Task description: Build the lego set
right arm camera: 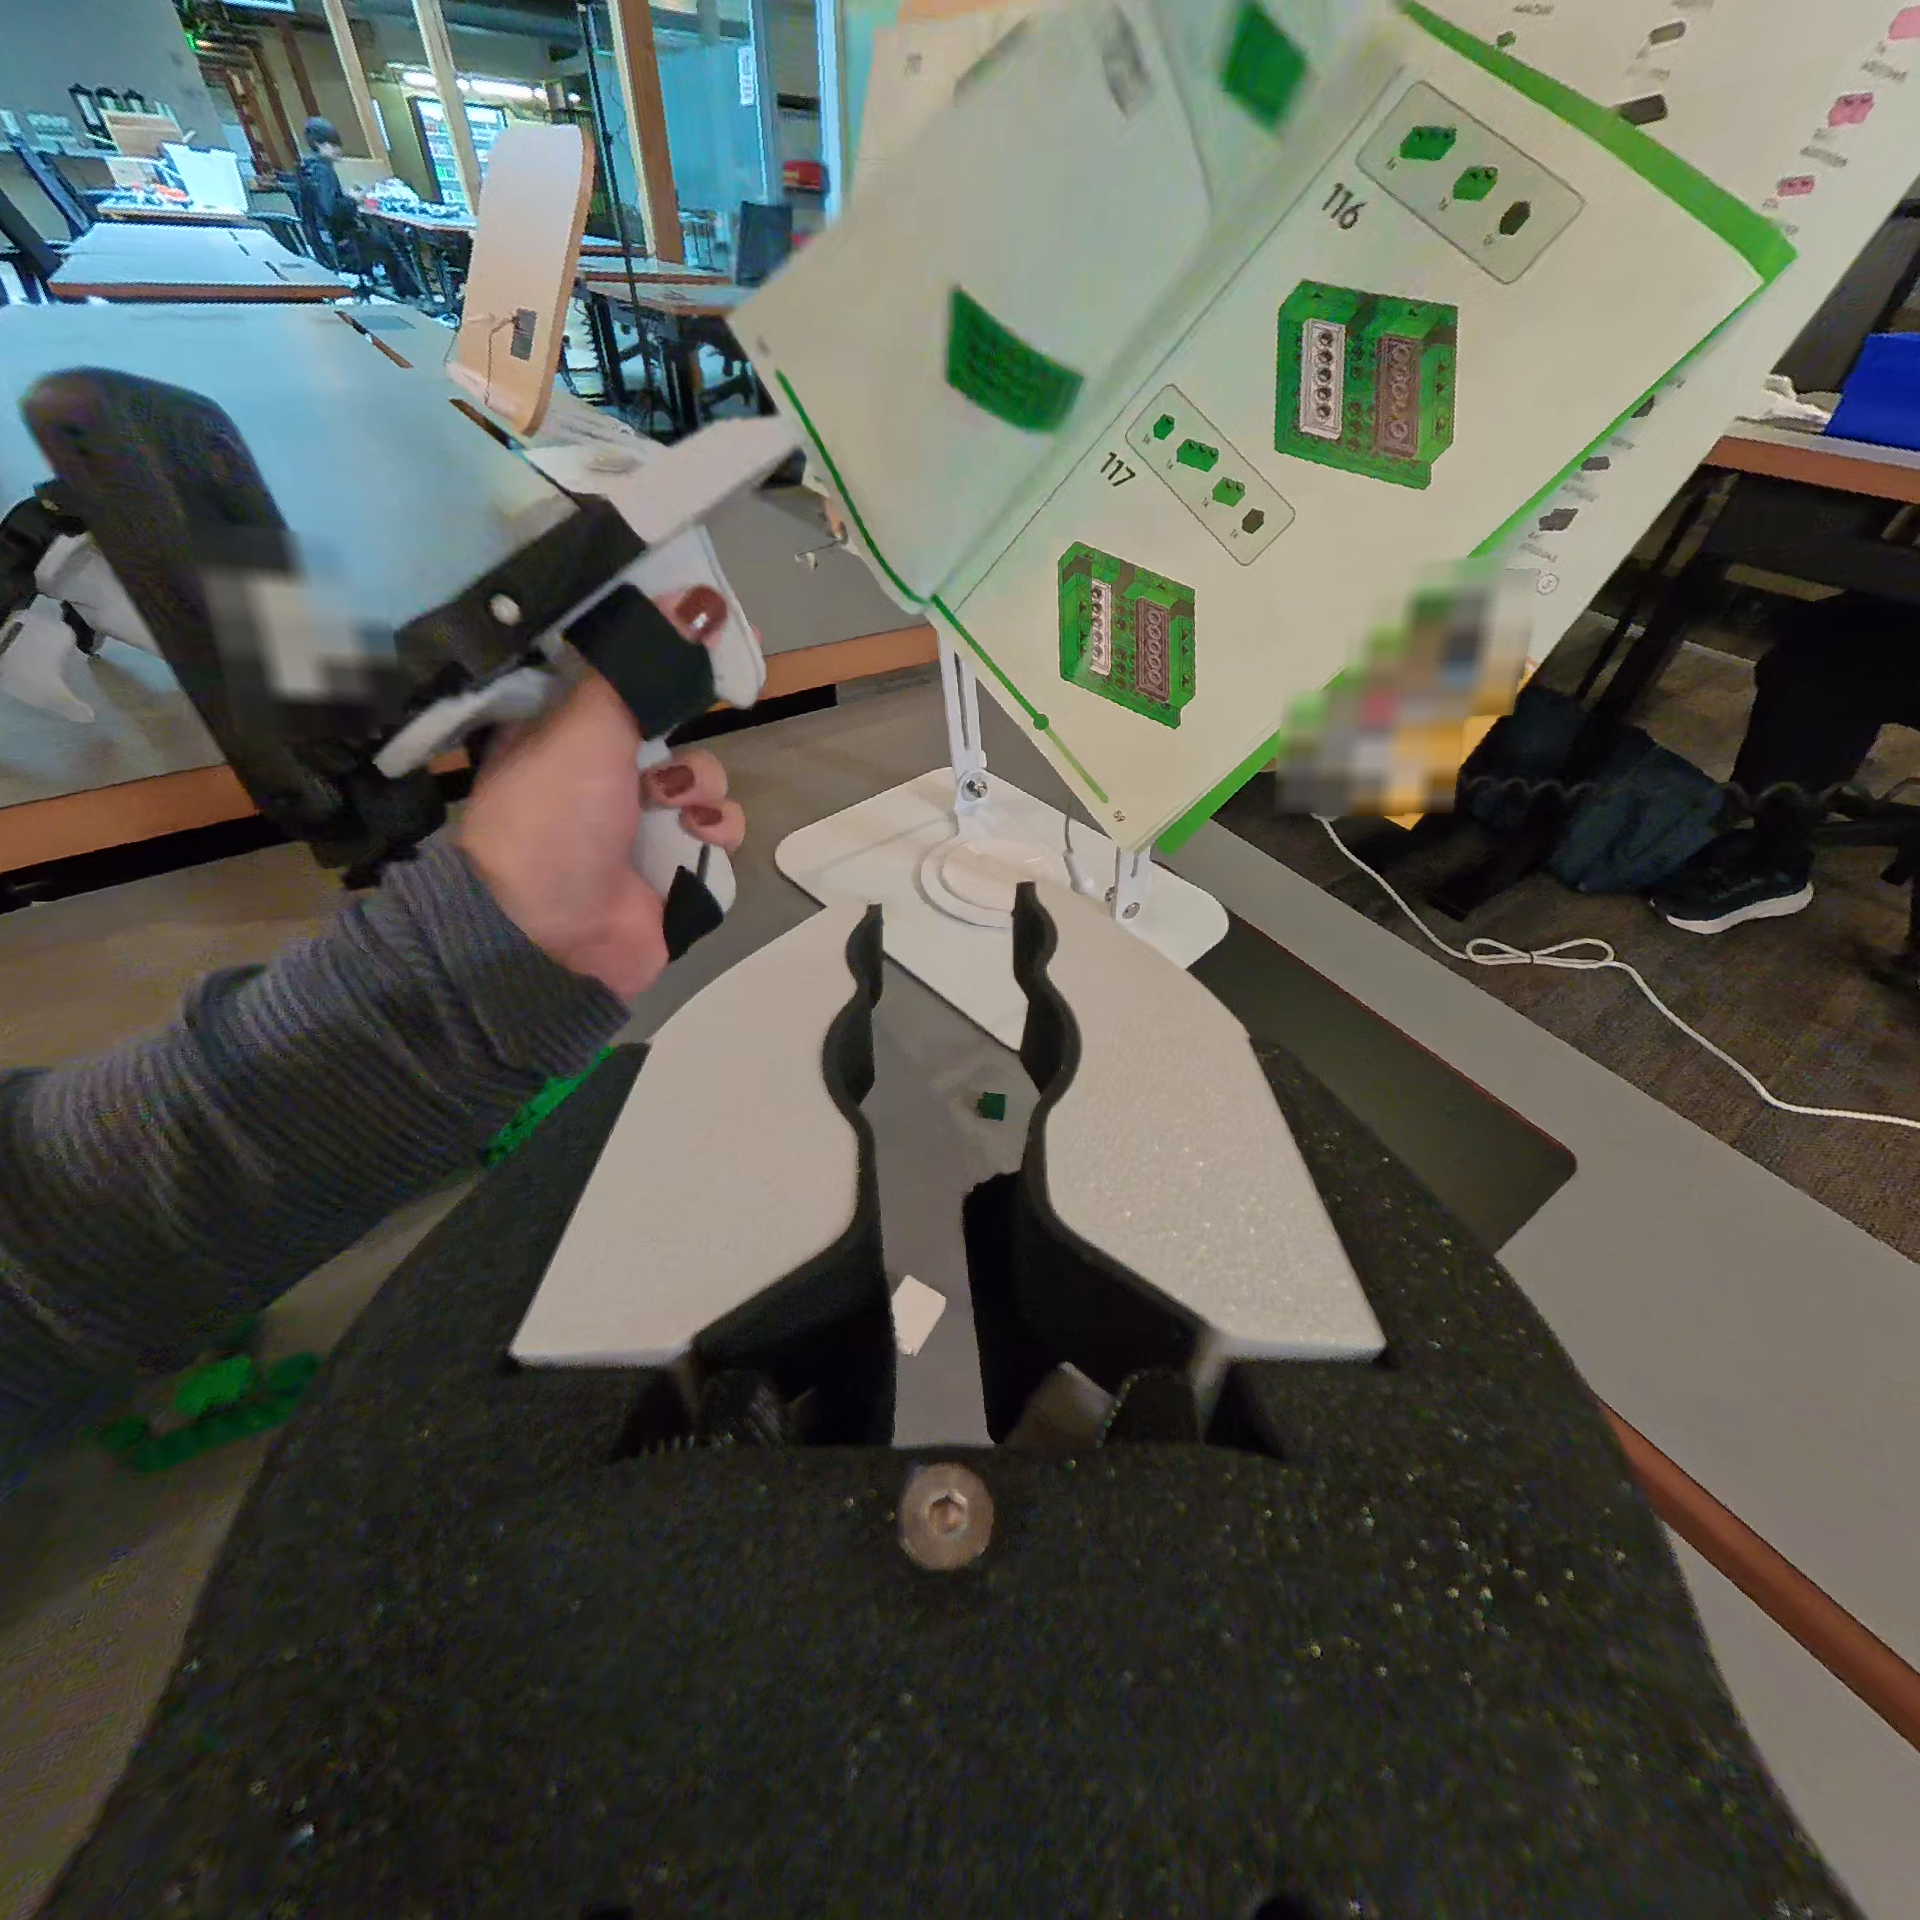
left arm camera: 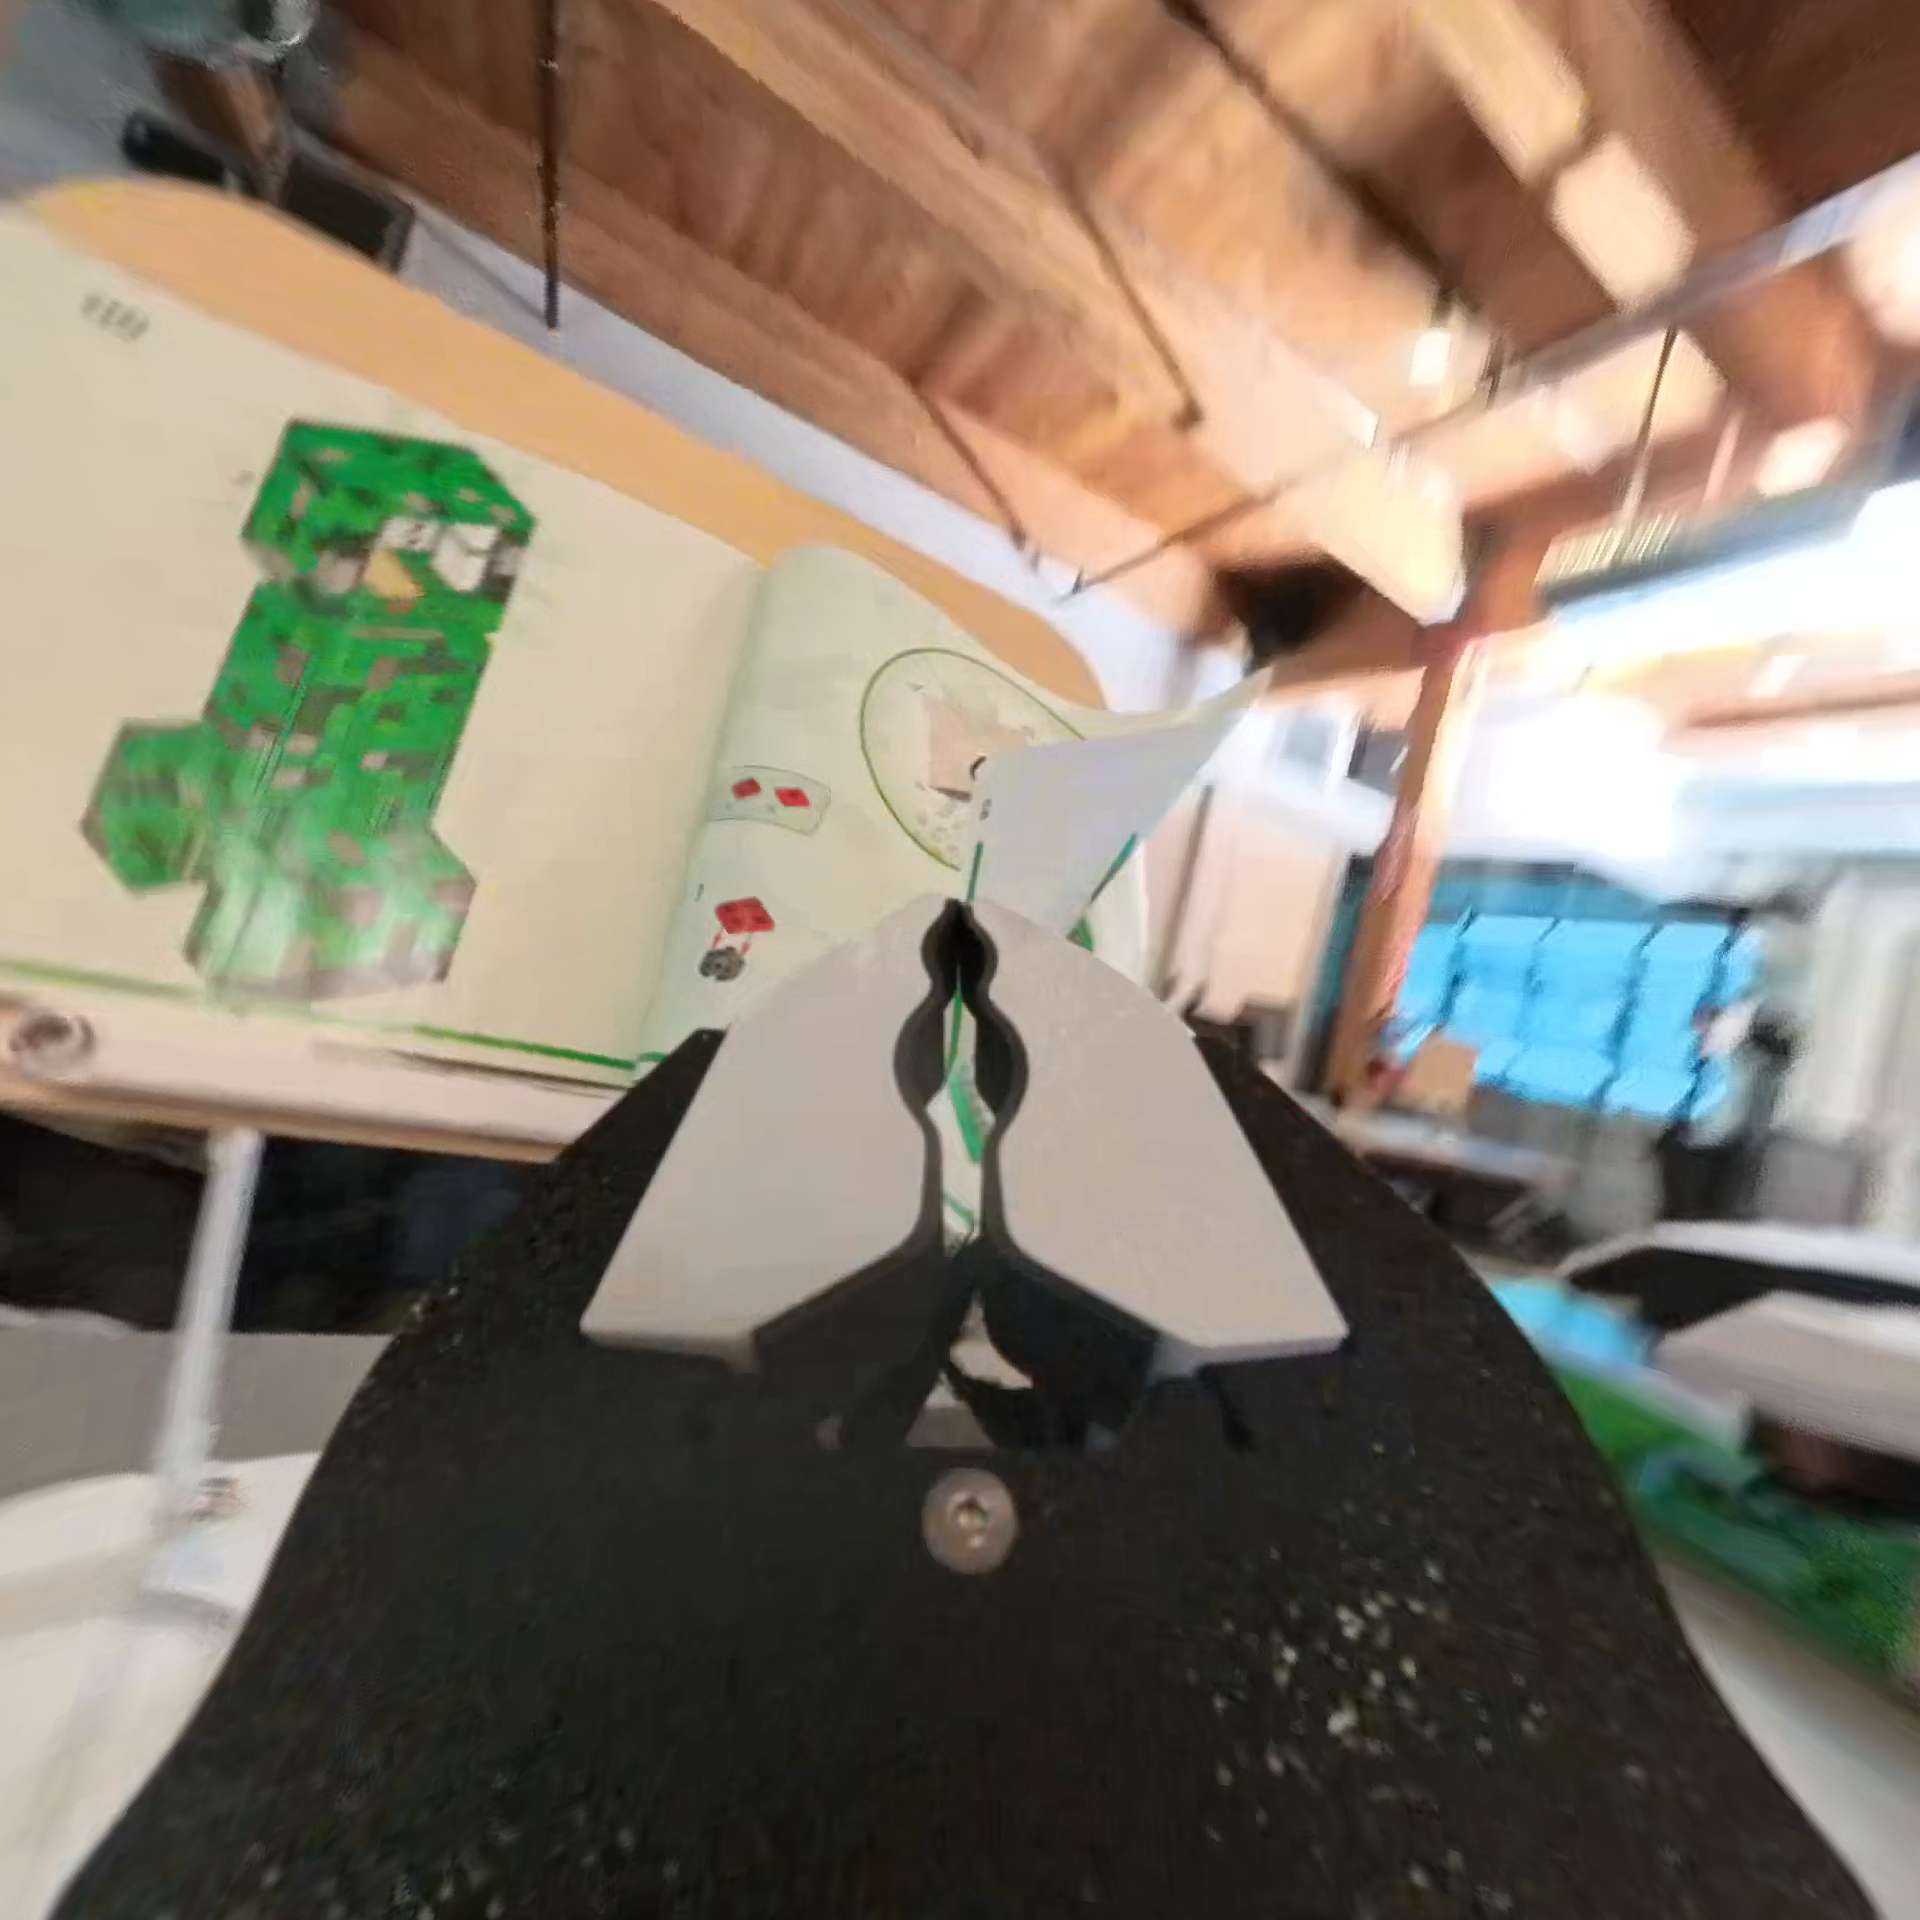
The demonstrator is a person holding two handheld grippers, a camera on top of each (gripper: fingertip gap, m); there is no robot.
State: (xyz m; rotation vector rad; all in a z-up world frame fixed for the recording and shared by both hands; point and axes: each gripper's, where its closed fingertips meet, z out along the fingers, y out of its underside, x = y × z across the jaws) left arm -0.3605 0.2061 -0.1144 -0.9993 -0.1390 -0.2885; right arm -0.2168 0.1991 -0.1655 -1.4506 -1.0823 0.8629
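Surface: grey counter (right arm camera: 1714,1382) with a wood-coloured edge; carpeted floor beyond it, a white cable (right arm camera: 1621,987) trailing across the carpet. Room: open workshop, exposed timber ceiling (left arm camera: 1039,208), rows of further tables, bright windows at the far side. A person (right arm camera: 322,197) sits well back among those tables.

White stand (right arm camera: 997,862) rests on the counter, its flat base just ahead of the right gripper (right arm camera: 948,920). It carries the open instruction booklet (right arm camera: 1247,436), raised and tilted. Pages white with green borders; visible pages show numbered build steps with green brick assemblies, and in the left wrist view a large green blocky figure fills one page.

Left gripper (left arm camera: 961,914): jaws closed down almost fully, pinching the edge of a booklet page (left arm camera: 1081,800), which curls up away from the spread. In the right wrist view that gripper is held by a hand (right arm camera: 582,831) in a grey ribbed sleeve, fingertips reaching the booklet's lower left edge.

Right gripper: jaws parted moderately, nothing between them, poised above the counter.

Loose pieces: one small green brick (right arm camera: 992,1105) on the counter seen between the right jaws; a cluster of green bricks (right arm camera: 208,1403) on the counter beneath the sleeve, blurred.
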